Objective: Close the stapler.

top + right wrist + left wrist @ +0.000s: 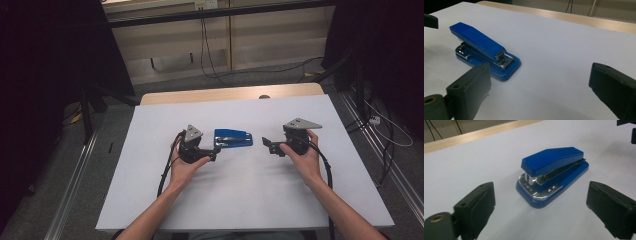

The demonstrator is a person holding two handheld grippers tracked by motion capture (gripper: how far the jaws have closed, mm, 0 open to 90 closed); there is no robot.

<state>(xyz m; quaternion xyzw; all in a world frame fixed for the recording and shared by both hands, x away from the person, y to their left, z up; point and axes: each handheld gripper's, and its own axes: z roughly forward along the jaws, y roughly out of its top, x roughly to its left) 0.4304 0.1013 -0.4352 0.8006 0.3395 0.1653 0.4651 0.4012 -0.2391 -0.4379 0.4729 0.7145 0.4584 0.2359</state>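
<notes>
A blue stapler [233,138] with chrome parts lies flat near the middle of the white table top [250,200]. My left gripper [216,152] is just left of it, held in a hand, jaws pointing at the stapler's near end. In the left gripper view the stapler [551,175] lies ahead of the left gripper [541,200], whose jaws stand wide apart without touching it. My right gripper [269,145] is to the stapler's right, also open. In the right gripper view the stapler [484,47] sits ahead and to the left of the right gripper [542,82].
A wooden strip [230,93] runs along the table's far edge. Beyond it are a grey floor, cables [210,60] and dark frame legs. Metal rails [385,155] flank the table on both sides.
</notes>
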